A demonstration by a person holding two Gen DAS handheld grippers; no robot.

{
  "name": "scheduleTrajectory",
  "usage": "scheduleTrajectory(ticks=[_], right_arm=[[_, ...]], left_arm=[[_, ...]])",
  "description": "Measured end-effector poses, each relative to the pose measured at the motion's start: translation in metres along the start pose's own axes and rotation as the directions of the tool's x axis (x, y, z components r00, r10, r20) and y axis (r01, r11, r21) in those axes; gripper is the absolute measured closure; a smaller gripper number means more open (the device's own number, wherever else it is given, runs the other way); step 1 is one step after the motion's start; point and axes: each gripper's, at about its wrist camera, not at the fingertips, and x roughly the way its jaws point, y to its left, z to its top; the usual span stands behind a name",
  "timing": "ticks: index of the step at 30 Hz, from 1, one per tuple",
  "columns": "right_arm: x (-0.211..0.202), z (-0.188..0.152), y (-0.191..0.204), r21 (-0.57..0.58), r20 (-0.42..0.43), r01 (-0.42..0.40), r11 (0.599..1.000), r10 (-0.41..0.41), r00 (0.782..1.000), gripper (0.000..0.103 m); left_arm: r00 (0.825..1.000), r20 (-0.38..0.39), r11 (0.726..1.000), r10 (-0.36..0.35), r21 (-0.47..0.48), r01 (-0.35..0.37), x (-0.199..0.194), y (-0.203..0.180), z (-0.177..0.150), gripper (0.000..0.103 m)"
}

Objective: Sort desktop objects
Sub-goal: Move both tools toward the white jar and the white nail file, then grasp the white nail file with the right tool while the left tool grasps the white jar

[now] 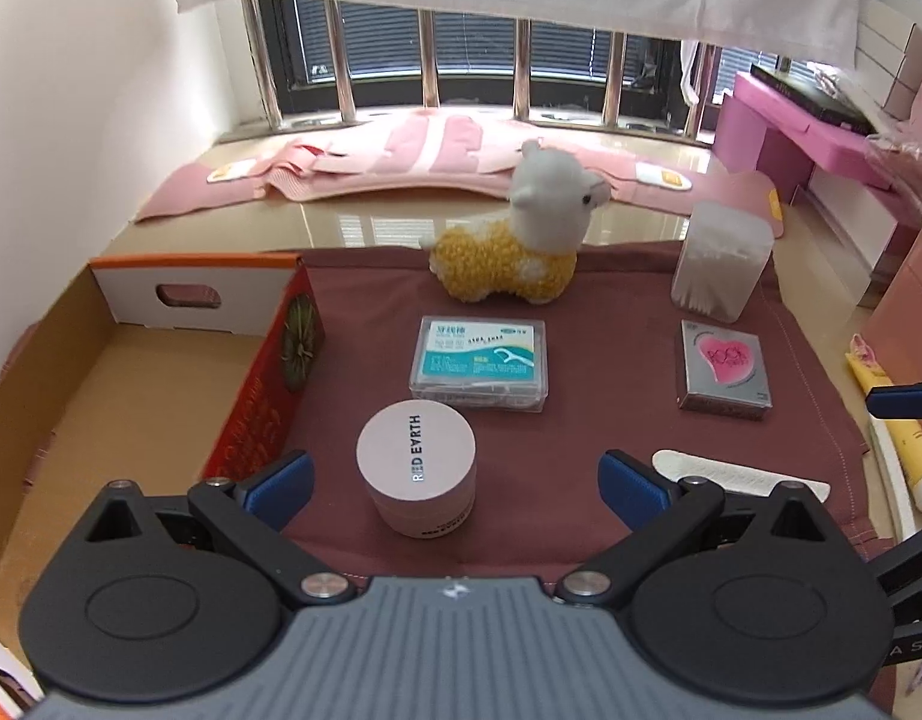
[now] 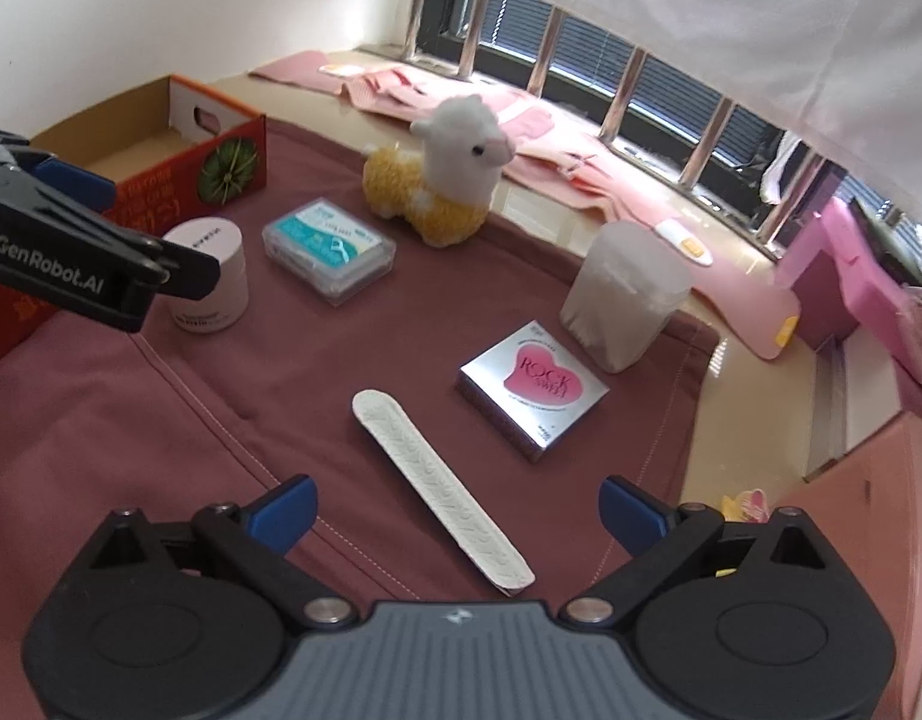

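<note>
Between the spread blue-padded fingers of the left gripper [image 1: 455,480] stands the round pale-pink cosmetic jar with a flat lid [image 1: 417,476], upright on the maroon cloth [image 1: 353,330], touched by neither pad; both jaws are released and hold nothing; judging by that framing, the jar is the piece being lined up, so a good grasp would centre it between the pads, close on its straight wall below the lid rim, and lift straight up before swinging left; the open cardboard box with red printed sides [image 1: 131,372] lies just beside the jar on the left, its inside bare as far as the view shows, so its near red wall is the edge to clear; behind the jar sits the clear plastic floss-pick case with a teal label [image 1: 478,363], near enough to be nudged by a deep reach; further back stand the yellow-and-white plush alpaca [image 1: 514,240] and the frosted cotton-swab tub [image 1: 721,261]; the right gripper [image 2: 455,510], likewise released and empty, hovers over the long white embossed strip [image 2: 443,489], with the silver box bearing a pink heart [image 2: 532,390] beyond it; open cloth lies left of the strip, while the cloth's hem and table edge run close on the right
</note>
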Motion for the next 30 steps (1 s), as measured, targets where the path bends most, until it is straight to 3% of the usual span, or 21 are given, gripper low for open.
scheduleTrajectory(ticks=[8, 20, 24, 30], right_arm=[[0.025, 0.004, -0.004, -0.033, -0.04, -0.024, 0.999, 0.023, 0.999, 0.007], [0.046, 0.015, -0.005, -0.129, -0.113, -0.115, 0.985, 0.1, 0.989, 0.017], [0.052, 0.019, -0.003, -0.162, -0.142, -0.128, 0.979, 0.105, 0.984, 0.028], [0.057, 0.02, -0.003, -0.179, -0.155, -0.148, 0.973, 0.121, 0.98, 0.031]], left_arm=[[0.999, -0.04, 1.0, -0.007, -0.03, 0.005, 0.026, 0.005, 0.0, 0.0], [0.997, -0.071, 0.999, -0.016, -0.033, 0.013, 0.052, 0.011, -0.001, 0.0], [0.997, -0.073, 0.999, -0.017, -0.037, 0.014, 0.058, 0.012, -0.001, 0.0], [0.996, -0.083, 0.999, -0.019, -0.041, 0.016, 0.065, 0.012, 0.0, 0.0]])
